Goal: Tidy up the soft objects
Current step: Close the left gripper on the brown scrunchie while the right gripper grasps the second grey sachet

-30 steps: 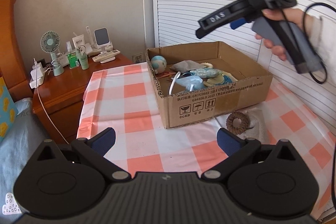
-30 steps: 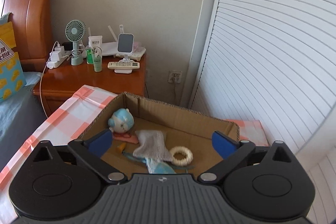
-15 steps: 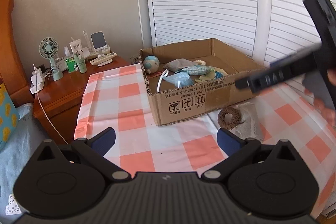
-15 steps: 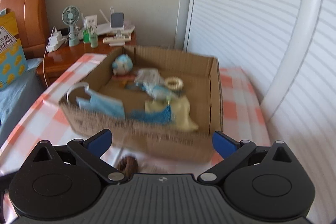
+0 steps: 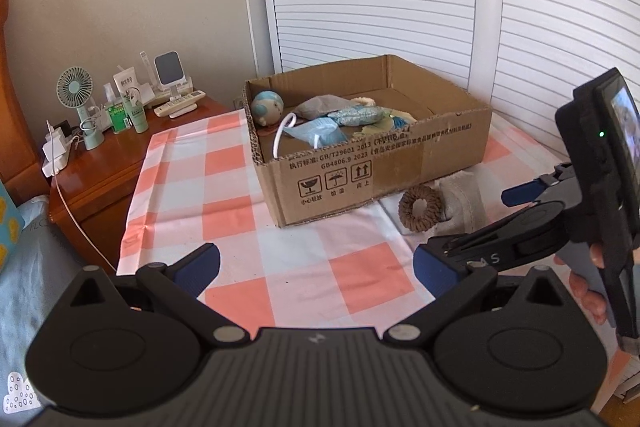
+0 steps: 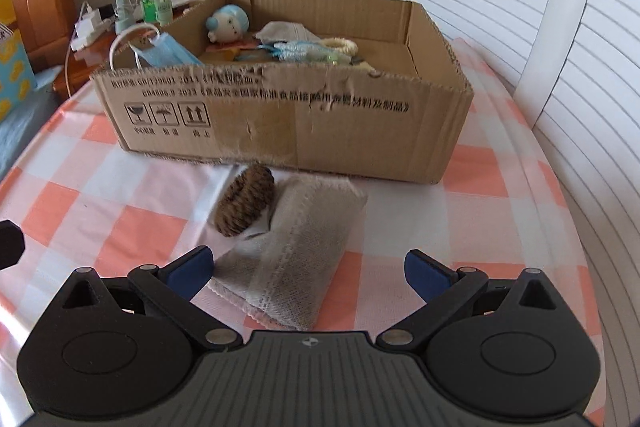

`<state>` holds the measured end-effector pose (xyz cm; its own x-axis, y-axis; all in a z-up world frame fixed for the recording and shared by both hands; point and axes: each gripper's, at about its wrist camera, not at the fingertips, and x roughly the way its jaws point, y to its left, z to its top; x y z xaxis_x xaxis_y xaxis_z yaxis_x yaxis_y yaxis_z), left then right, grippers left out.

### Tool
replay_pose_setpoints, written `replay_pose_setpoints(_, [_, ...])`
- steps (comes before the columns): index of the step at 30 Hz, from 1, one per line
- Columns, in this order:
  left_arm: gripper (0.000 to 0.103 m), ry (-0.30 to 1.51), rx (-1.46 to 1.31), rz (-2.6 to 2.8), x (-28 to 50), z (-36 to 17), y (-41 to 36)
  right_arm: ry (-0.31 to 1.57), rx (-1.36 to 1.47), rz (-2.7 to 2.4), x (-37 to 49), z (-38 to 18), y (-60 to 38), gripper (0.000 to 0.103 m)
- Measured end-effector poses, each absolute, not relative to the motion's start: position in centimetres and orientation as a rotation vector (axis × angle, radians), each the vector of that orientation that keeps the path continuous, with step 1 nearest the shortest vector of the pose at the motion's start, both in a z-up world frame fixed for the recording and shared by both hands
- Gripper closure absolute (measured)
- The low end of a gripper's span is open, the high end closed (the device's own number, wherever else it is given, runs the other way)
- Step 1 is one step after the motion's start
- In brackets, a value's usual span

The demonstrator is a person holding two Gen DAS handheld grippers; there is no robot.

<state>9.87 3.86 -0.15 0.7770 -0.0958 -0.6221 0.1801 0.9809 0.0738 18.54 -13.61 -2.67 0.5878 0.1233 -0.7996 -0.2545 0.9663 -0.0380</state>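
Beige cloth point(image 6: 296, 259) + brown scrunchie point(image 6: 245, 199) on bench point(image 6: 100, 199), just in front of cardboard box point(image 6: 288, 123). Right tool point(image 6: 308, 273) wide open w/ nothing held, near cloth; left tool point(image 5: 316, 267) wide open, nothing held.

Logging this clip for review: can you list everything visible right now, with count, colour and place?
cardboard box: 1, brown, on the checked cloth
face mask: 1, blue, draped over the box's left wall
round plush toy: 1, blue and white, back left in the box
grey pouch: 1, in the box
scrunchie in box: 1, cream
brown scrunchie: 1, on the cloth before the box
beige cloth: 1, folded, beside the brown scrunchie
tablecloth: 1, orange and white check
nightstand: 1, wooden, with green fan
left gripper: open, empty
right gripper: open, above the beige cloth
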Motion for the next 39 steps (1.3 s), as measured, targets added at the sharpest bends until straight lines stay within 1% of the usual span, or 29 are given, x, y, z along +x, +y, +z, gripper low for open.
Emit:
replay_pose_setpoints(11, [0.001,0.718,0.155,-0.210,12.2,-1.8,1.7,0.911,-0.106,0.130,18.8,-3.3,-16.9,0.000])
replay_pose_setpoints(20, [0.001,0.735,0.249,-0.304,15.6,-4.3,-1.7,0.890,-0.168,0.186,17.5,-3.4,-19.0,0.000])
replay_pose_setpoints(24, [0.002,0.738,0.232,-0.342,16.9,-4.9,-2.3,0.866,-0.188,0.221,16.9,-3.5,-19.9,0.000])
replay_pose_setpoints(28, [0.009,0.730,0.250,-0.347,17.7,-5.2,-2.7,0.861,-0.184,0.251,16.8,-3.6,-20.8,0.000])
replay_pose_setpoints(30, [0.018,0.739,0.248,-0.370,18.0,-5.4,-3.0,0.863,-0.192,0.271,16.7,-3.6,-21.1,0.000])
replay_pose_setpoints(34, [0.031,0.751,0.239,-0.411,18.6,-6.0,-3.6,0.862,-0.197,0.292,16.4,-3.5,-21.4,0.000])
replay_pose_setpoints(37, [0.033,0.757,0.234,-0.429,19.0,-6.0,-4.0,0.857,-0.194,0.294,16.3,-3.6,-21.4,0.000])
replay_pose_setpoints(39, [0.040,0.756,0.231,-0.443,19.2,-6.0,-4.3,0.854,-0.192,0.293,16.2,-3.6,-21.5,0.000])
